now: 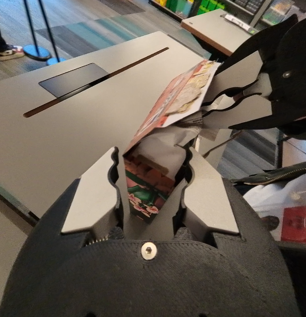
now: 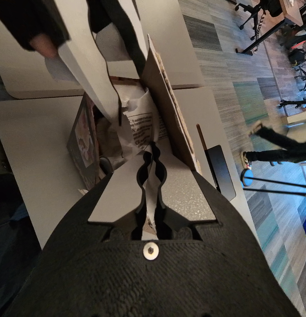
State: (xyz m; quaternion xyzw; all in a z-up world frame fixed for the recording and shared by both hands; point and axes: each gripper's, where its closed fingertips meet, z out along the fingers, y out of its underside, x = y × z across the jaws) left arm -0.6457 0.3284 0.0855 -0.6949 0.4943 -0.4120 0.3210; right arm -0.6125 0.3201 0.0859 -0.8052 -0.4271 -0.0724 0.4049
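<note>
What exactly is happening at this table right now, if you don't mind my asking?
A person works two handheld tools on an opened printed carton at the grey table. The left tool straddles the carton's open end. The right tool is shut on the white inner bag, which sticks out past the raised flap.

Box [image 1: 145, 193] sits between left gripper [image 1: 153, 152] fingers, over the table [image 1: 80, 111]. Bag [image 1: 167, 142] in box; right gripper [image 1: 207, 111] at 2 o'clock, pinching bag.

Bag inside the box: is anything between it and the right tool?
Nothing visible is. The right tool is shut on the white bag at its edge, beside the open cardboard flap.
</note>
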